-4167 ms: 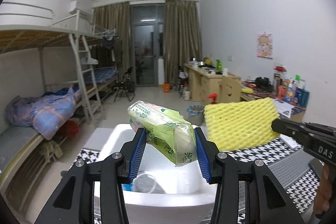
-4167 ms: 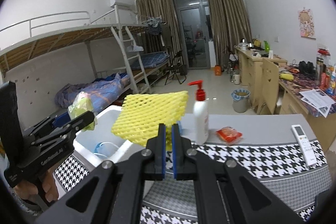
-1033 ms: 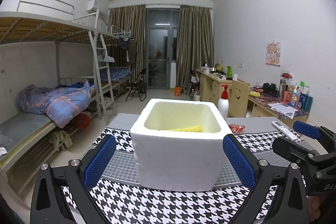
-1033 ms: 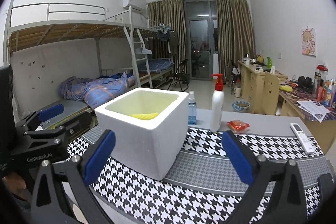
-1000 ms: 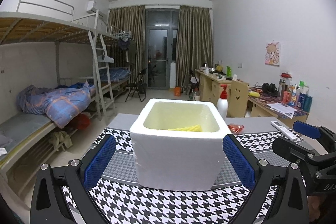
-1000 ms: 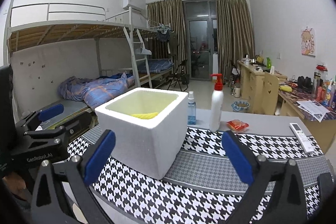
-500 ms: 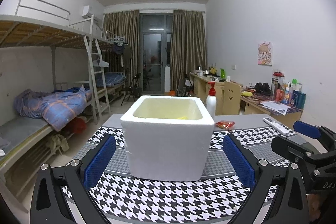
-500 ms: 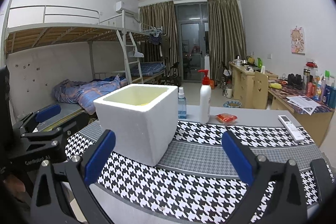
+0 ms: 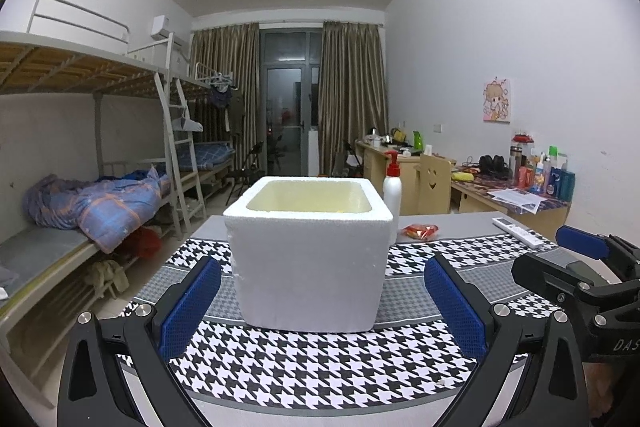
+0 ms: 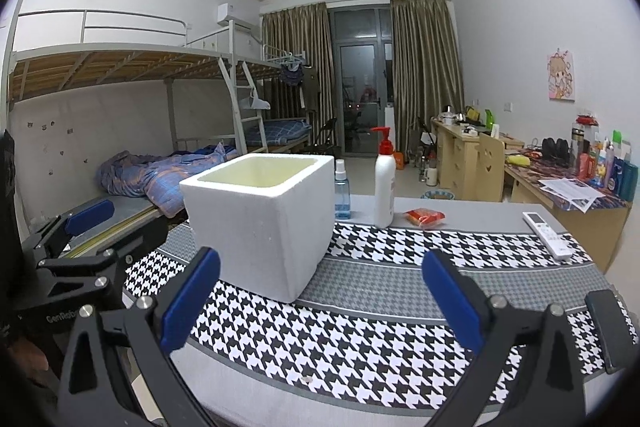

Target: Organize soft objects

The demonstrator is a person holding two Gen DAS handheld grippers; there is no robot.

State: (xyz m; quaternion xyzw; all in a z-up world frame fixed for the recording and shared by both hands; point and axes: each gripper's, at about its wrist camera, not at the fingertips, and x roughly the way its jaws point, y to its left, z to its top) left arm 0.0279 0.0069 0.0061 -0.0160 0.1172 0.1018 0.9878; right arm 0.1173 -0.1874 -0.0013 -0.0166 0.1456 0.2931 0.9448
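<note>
Both grippers hanging released in front of the foam box

I am holding my left gripper (image 9: 318, 303) spread wide and empty, and my right gripper (image 10: 320, 297) the same. The white foam box (image 9: 310, 259) is sitting toward the left edge of the houndstooth table (image 10: 400, 267); its contents are hidden below the rim apart from a yellow sliver. I judge the box light, stiff and crumbly, best squeezed gently across opposite walls. Behind it are standing a spray bottle (image 10: 342, 189) and pump bottle (image 10: 385, 183), then a red packet (image 10: 425, 217) and remote (image 10: 546, 234).
</note>
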